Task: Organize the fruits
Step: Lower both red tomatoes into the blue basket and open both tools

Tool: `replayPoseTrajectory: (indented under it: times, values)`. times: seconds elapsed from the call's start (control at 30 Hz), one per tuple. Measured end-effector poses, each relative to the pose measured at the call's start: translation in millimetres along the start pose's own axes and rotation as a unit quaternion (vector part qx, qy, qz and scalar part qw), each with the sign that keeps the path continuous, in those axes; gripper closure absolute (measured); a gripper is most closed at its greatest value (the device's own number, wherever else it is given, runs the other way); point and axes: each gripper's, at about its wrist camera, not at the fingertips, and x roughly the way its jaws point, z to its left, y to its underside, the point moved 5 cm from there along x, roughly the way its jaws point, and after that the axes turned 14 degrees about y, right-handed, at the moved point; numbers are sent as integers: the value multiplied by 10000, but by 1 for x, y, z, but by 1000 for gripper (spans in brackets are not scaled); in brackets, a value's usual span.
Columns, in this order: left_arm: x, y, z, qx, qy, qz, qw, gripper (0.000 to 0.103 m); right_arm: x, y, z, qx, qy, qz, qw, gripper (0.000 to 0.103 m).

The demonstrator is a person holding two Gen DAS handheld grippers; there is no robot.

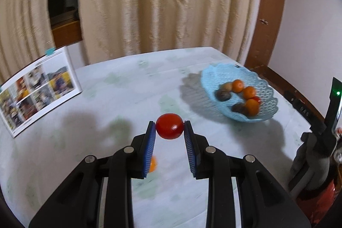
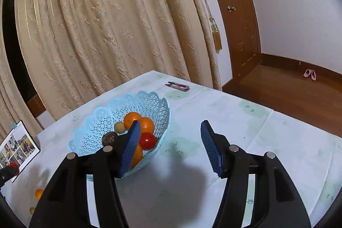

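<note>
So on the far left there's a photo book (image 1: 38, 91) propped open on the table (image 1: 119, 95), which has a pale cloth with faded green prints. A small orange (image 1: 153, 164) sits on the cloth down low, half hidden behind the left gripper's blue pad. The left gripper (image 1: 169, 128) is pinching a red tomato (image 1: 169, 125) right at its tips, held up off the table. Over to the right of that is the light blue lattice basket (image 1: 215, 76) with a few oranges, a red tomato and a couple of brownish fruits inside.

From the right wrist view, another orange (image 2: 39, 193) and a tiny yellowish fruit (image 2: 32, 210) lie loose at the left edge. The right gripper (image 2: 170, 134) has its jaws spread wide with nothing between them, left finger hanging over the basket rim, right finger over bare cloth. Past the basket, near the far table edge by the curtain (image 2: 106, 25), there's a pink nail clipper thing (image 2: 178, 85)
</note>
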Motion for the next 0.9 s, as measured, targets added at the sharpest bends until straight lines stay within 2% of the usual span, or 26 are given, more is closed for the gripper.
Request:
replayPoseTrajectory:
  times: [0.4, 0.57, 0.73, 0.77, 0.8, 0.83, 0.87, 0.9]
  values:
    - [67, -34, -68, 548, 521, 193, 9970, 75, -7, 2, 3, -34, -111, -62, 9999, 41]
    - [89, -36, -80, 532, 677, 342, 9957, 75, -6, -1, -2, 116, -115, -34, 9999, 41]
    - [103, -38, -83, 538, 667, 404, 9955, 74, -6, -1, -1, 111, -147, -15, 9998, 41]
    - [103, -38, -82, 520, 665, 417, 9956, 72, -6, -1, 0, 101, -157, -11, 9998, 40]
    - [103, -39, -82, 498, 658, 423, 9957, 58, -6, -1, 0, 103, -162, -13, 9998, 38]
    - [102, -40, -80, 470, 638, 411, 9960, 48, -7, -1, -1, 110, -168, -20, 9998, 35]
    - [100, -41, -78, 442, 599, 335, 9967, 31, -8, -1, -1, 128, -165, -43, 9998, 33]
    - [97, -43, -76, 434, 565, 253, 9971, 28, -8, -2, -2, 139, -164, -58, 9998, 33]
